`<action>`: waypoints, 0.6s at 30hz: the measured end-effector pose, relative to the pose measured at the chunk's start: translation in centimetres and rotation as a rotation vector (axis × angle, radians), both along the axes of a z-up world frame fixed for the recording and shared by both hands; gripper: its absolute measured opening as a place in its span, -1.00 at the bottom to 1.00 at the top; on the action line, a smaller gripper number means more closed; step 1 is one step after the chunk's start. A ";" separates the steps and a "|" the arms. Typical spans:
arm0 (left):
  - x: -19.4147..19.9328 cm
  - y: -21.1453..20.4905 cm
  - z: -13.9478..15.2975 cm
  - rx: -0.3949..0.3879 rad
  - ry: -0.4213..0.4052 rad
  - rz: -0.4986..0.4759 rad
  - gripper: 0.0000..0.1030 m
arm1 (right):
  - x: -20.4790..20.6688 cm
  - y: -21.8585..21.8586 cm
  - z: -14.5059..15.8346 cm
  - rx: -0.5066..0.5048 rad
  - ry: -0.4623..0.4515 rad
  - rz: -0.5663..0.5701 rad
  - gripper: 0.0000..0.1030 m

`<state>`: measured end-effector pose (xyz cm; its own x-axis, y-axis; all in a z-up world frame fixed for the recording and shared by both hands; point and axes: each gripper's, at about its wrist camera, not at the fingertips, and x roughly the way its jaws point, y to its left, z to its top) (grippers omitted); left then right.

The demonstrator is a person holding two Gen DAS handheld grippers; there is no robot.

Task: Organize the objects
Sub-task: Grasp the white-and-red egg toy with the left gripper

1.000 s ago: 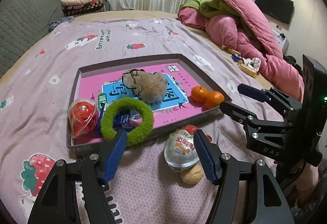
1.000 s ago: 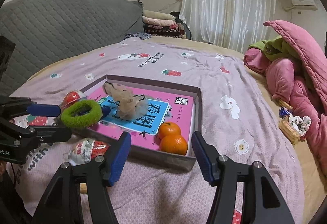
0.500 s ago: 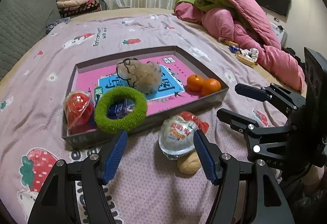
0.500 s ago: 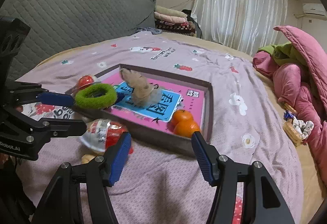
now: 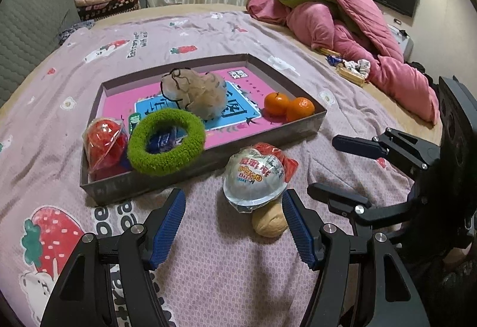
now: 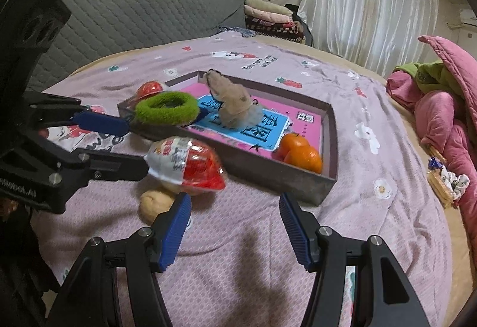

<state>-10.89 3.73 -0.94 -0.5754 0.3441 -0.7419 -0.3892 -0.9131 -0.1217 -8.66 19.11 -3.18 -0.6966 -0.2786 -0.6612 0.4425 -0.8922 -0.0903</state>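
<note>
Just ahead of the open left gripper (image 5: pixel 234 225) lies the wrapped snack (image 5: pixel 253 178), seemingly untouched

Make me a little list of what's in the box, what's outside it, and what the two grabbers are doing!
Surface: bed sheet with strawberry print
Box: shallow box, pink bottom
In the box: two oranges, green fuzzy ring, beige mesh pouf, red wrapped snack
Outside the box: foil-topped wrapped snack resting on a tan walnut-like object
Left hand-held gripper: open, empty, just short of the foil-topped snack
Right hand-held gripper: open, empty, over the sheet near the box
</note>
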 end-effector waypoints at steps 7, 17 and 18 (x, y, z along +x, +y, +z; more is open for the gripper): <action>0.0 0.3 -0.2 -0.005 -0.004 -0.005 0.34 | 0.6 -0.1 -0.4 -0.023 -0.026 0.021 0.19; -0.2 0.7 -0.7 0.001 -0.025 -0.013 0.34 | 1.4 -0.8 -1.0 -0.044 -0.051 0.058 0.19; -0.3 0.7 -0.7 0.002 -0.027 -0.013 0.34 | 1.5 -0.9 -1.1 -0.047 -0.054 0.061 0.19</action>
